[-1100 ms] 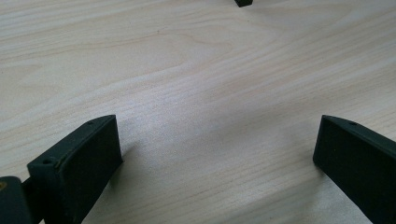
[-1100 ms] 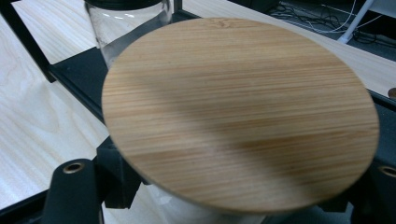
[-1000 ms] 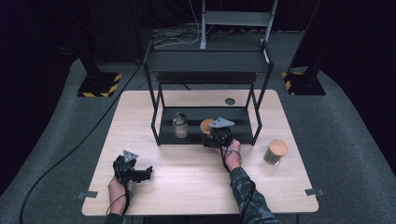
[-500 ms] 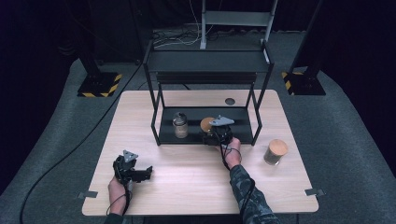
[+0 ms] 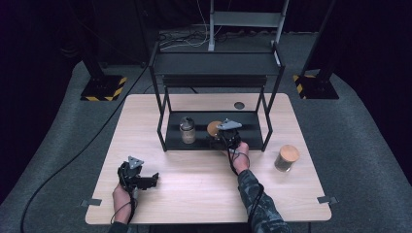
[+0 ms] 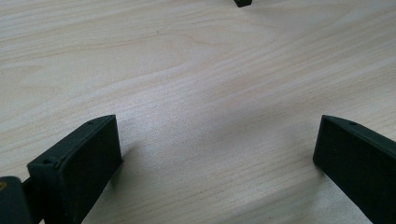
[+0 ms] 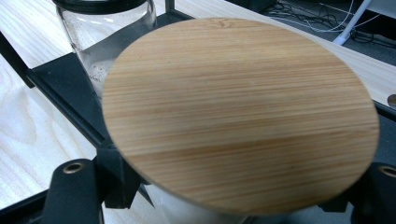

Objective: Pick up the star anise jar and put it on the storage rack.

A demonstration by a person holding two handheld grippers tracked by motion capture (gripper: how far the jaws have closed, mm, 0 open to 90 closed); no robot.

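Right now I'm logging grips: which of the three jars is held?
The wooden-lidded jar on the rack's lower shelf, clamped by the right hand-held gripper.

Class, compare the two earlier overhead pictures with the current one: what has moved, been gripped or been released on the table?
Nothing has visibly changed. The right gripper stays shut on the wooden-lidded jar at the rack's lower shelf; the left gripper stays open over the table.
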